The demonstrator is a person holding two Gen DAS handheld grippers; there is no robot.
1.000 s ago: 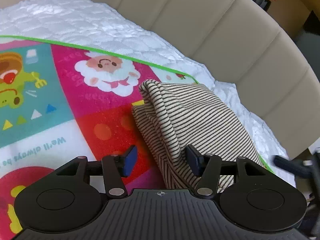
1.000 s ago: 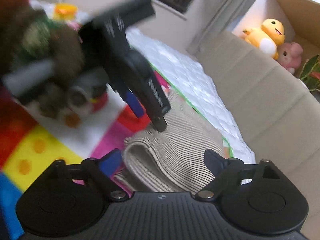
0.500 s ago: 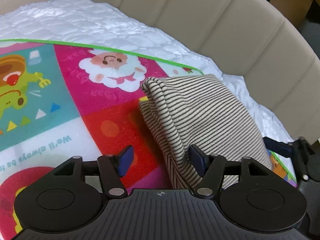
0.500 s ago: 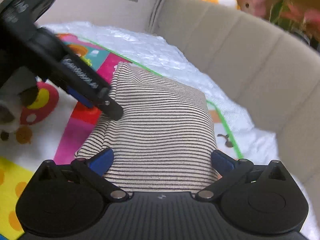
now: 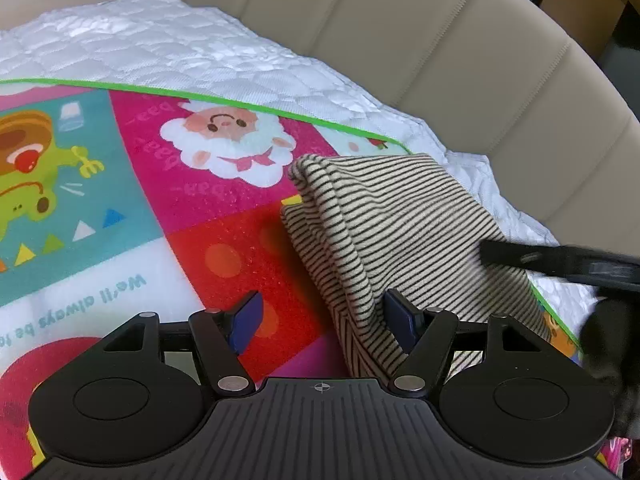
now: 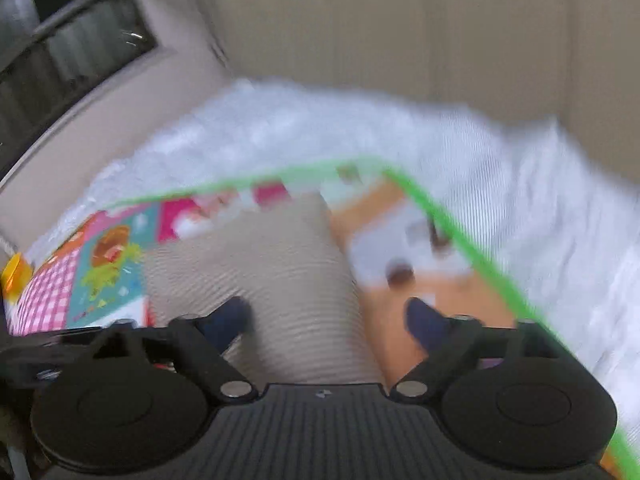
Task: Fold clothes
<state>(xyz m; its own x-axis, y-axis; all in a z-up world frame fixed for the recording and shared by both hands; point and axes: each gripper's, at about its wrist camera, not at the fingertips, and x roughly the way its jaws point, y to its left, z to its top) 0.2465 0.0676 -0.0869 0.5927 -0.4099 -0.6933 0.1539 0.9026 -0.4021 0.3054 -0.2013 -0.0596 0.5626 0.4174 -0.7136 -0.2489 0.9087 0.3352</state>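
Left wrist: folded striped garment [image 5: 392, 220]

quilted bed [image 5: 168, 52]; cartoon mat [image 5: 120, 208], striped garment [image 5: 392, 216]

A home bedroom: quilted mattress [image 5: 208, 56], padded headboard [image 5: 440, 52], cartoon blanket [image 5: 120, 200].

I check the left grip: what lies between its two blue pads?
In the left wrist view, the left gripper has bare red play mat and the folded striped garment's edge between its open pads.
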